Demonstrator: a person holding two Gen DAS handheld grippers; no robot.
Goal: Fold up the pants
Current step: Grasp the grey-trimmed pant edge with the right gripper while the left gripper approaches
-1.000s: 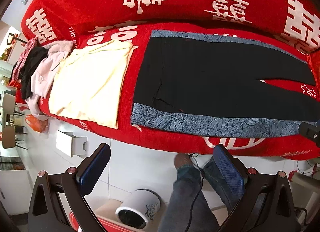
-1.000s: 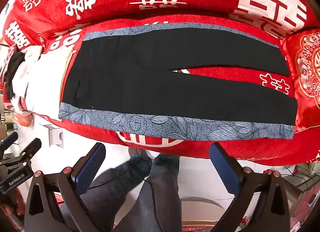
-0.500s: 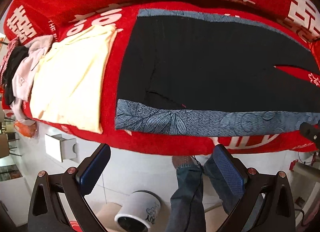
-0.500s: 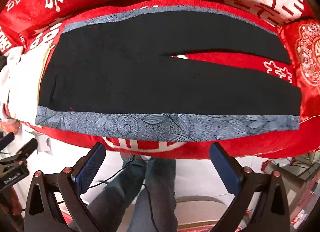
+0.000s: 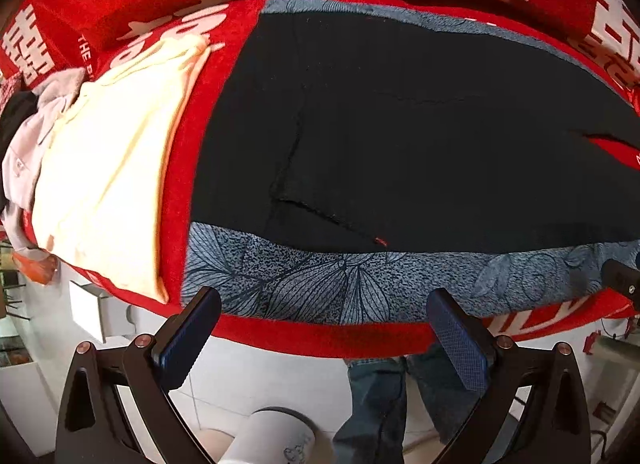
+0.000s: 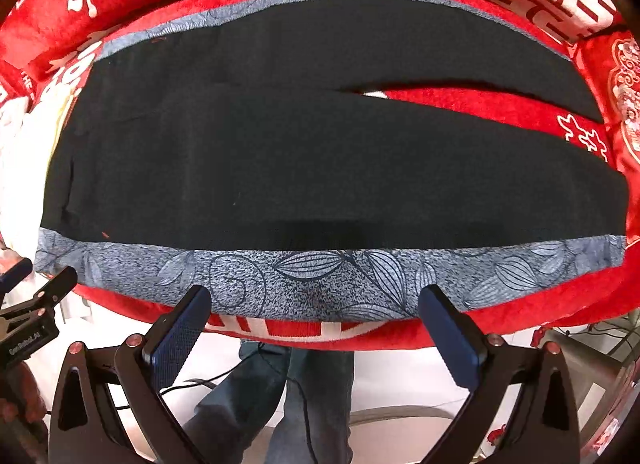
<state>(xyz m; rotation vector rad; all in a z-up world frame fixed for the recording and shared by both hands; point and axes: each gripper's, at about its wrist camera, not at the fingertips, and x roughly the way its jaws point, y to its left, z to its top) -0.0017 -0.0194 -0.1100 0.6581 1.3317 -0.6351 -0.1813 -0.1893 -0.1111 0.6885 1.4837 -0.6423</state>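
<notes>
Black pants [image 5: 420,136] with grey-blue leaf-patterned side stripes [image 5: 320,284] lie flat on a red sofa, waist at the left, legs running right. They also fill the right wrist view [image 6: 320,160], where the two legs part at the right. My left gripper [image 5: 324,332] is open and empty, just in front of the near stripe by the waist end. My right gripper [image 6: 316,324] is open and empty, just in front of the near stripe [image 6: 320,276] at mid-leg. The tip of the right gripper shows at the left view's right edge [image 5: 620,280].
A folded cream garment [image 5: 112,184] lies left of the pants, with a pile of clothes [image 5: 24,136] beyond it. The red sofa [image 5: 320,336] has a back cushion behind. Below are white floor, the person's legs [image 6: 280,404], a white cup [image 5: 272,440] and a small white box [image 5: 92,312].
Both grippers have moved forward to the near edge of the pants, so the pants look much larger. Both stay open.
</notes>
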